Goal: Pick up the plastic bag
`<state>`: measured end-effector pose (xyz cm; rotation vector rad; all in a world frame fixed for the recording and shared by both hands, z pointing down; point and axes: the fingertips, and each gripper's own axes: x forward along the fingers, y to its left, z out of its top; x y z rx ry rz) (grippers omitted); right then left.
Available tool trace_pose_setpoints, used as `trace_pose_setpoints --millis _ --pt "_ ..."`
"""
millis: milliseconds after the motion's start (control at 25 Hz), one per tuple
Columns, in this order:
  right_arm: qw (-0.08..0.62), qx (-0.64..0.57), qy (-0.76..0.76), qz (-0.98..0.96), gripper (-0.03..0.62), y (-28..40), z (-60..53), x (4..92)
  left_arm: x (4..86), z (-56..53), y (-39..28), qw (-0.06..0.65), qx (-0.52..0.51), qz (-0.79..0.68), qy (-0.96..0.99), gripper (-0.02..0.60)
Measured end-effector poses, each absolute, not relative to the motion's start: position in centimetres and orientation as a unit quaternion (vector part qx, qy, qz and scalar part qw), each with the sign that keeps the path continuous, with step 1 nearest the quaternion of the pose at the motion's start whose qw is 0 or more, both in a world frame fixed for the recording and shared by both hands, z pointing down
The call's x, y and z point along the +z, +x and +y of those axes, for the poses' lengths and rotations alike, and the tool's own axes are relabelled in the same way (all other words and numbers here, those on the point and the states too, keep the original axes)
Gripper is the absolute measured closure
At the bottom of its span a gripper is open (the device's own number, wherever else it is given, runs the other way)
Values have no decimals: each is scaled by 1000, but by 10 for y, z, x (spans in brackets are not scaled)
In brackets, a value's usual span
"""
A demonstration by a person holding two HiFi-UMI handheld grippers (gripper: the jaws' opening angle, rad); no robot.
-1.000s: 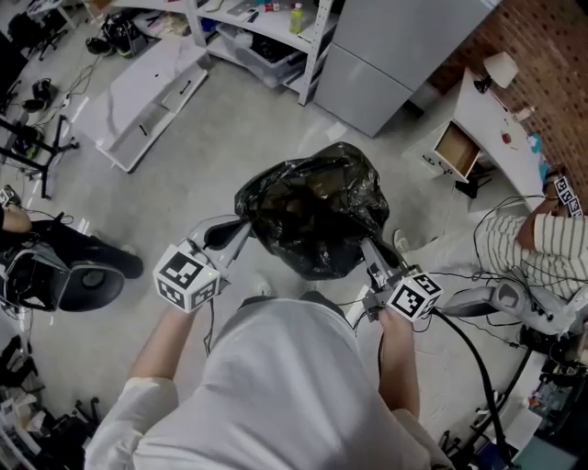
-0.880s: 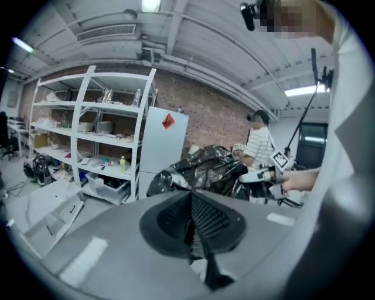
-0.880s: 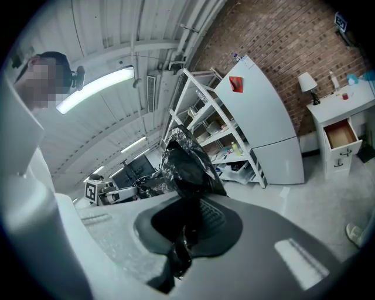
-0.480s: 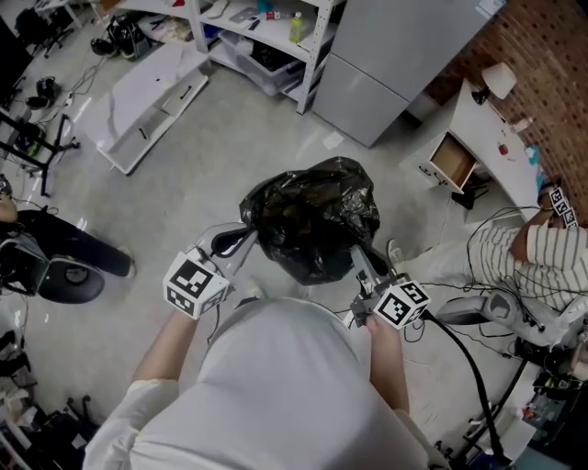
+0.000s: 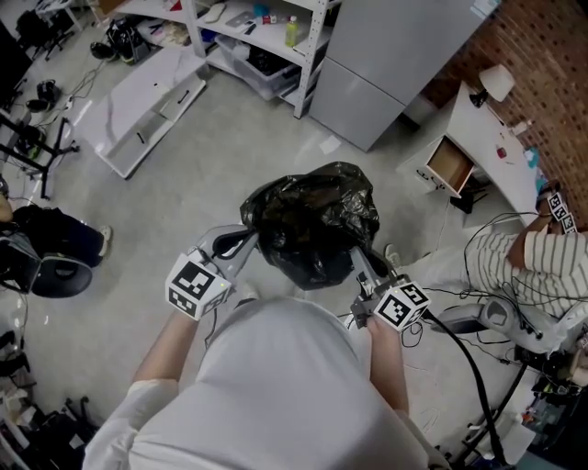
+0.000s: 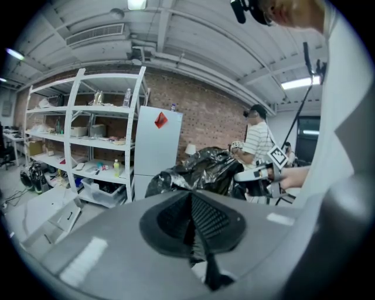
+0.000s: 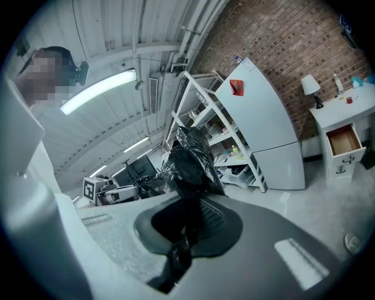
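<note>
Black and crinkled, the plastic bag [image 5: 312, 225] hangs in front of the person, clear of the grey floor [image 5: 184, 193]. The left gripper [image 5: 248, 237] and the right gripper [image 5: 356, 252] each have their jaws pinched tight on the film at opposite edges. Behind stand a white shelf rack [image 5: 276, 27] and a grey cabinet [image 5: 386, 55].

Wears a white long-sleeved top [image 5: 276, 386]. Ends in grey plastic left gripper [image 5: 250, 238] and right gripper [image 5: 357, 254], each with a white cube [image 5: 196, 285] of black square markers. Trails a black cable [image 5: 469, 354] on the right.
</note>
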<state>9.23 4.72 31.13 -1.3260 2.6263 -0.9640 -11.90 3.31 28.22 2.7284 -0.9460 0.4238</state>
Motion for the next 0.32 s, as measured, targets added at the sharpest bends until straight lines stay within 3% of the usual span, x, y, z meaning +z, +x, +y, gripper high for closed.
trace_pose_setpoints --millis 320 --pt "23 -312 -425 850 592 106 44 306 275 32 -104 112 145 -321 929 575"
